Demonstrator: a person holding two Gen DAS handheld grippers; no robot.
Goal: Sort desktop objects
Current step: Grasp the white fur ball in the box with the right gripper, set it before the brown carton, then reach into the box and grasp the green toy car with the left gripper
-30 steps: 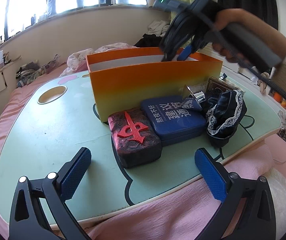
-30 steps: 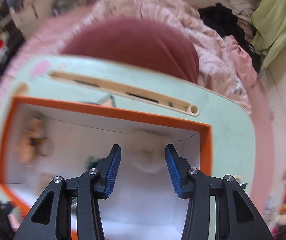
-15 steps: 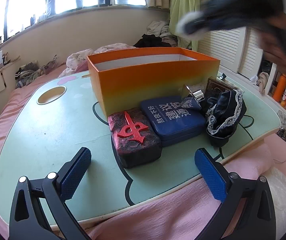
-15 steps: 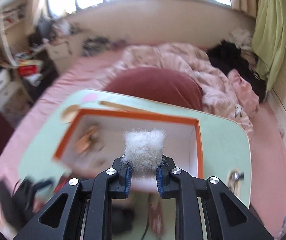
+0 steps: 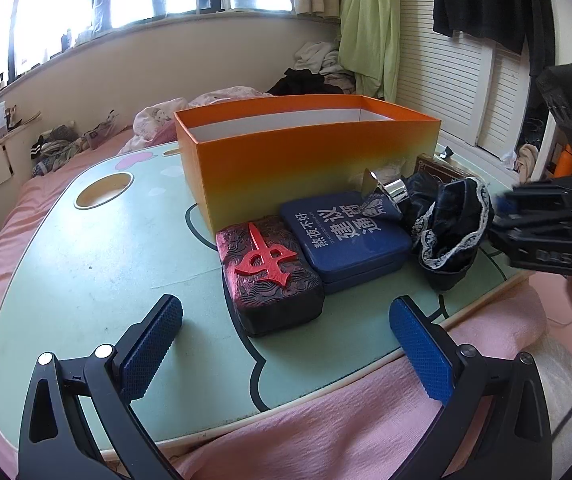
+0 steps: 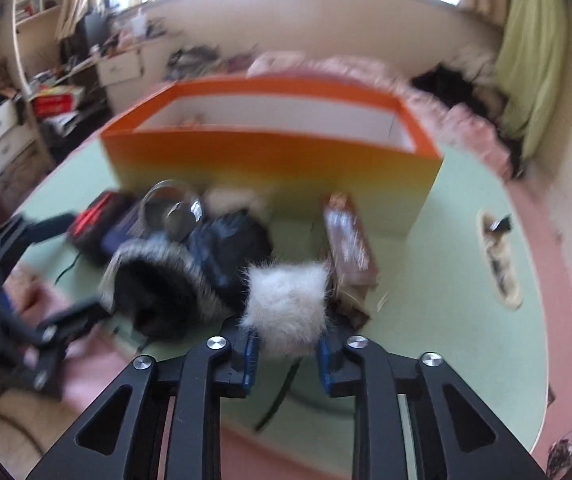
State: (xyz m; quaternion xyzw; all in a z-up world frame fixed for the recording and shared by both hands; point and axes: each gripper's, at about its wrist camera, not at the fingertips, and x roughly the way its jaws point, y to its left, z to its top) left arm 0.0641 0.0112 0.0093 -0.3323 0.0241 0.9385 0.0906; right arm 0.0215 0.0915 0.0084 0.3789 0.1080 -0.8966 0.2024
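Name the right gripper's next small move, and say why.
Probably lower the right gripper slightly toward the bare pale-green tabletop: its jaws are opening with the white fluffy pom-pom between them, in front of the brown rectangular box, outside the orange cardboard box.

- The right gripper (image 6: pixel 288 354), which a second ago hung over the open top of the orange cardboard box (image 6: pixel 274 160) with nothing between its blue pads, now carries a tuft of white fluffy fur (image 6: pixel 286 306) between them; its jaws are opening slightly around the tuft.
- It has swung out of the box and down to the near side, in front of the black lace-trimmed fabric bundle (image 6: pixel 206 264) and the brown patterned card box (image 6: pixel 348 244).
- In the left wrist view it has left the space above the box and now shows at the right edge (image 5: pixel 542 216), just beside the fabric bundle (image 5: pixel 452 228).
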